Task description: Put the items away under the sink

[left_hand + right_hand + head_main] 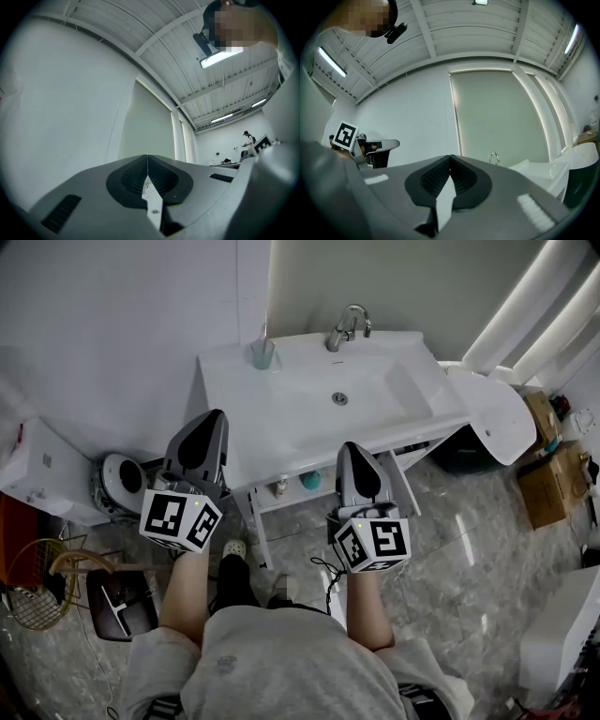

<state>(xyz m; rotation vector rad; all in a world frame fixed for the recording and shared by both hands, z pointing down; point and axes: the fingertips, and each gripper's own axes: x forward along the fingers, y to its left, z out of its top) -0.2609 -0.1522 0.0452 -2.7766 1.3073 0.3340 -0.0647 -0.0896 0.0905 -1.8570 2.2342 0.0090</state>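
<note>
white sink (281, 418) against wall, grey marble floor (459, 559).

No words, numbers or brand names can be read anywhere in these views. The only printed signs are black-and-white square code patterns on the faces of the left marker cube (181, 518) and the right marker cube (372, 545). They carry no letters or digits.
</note>
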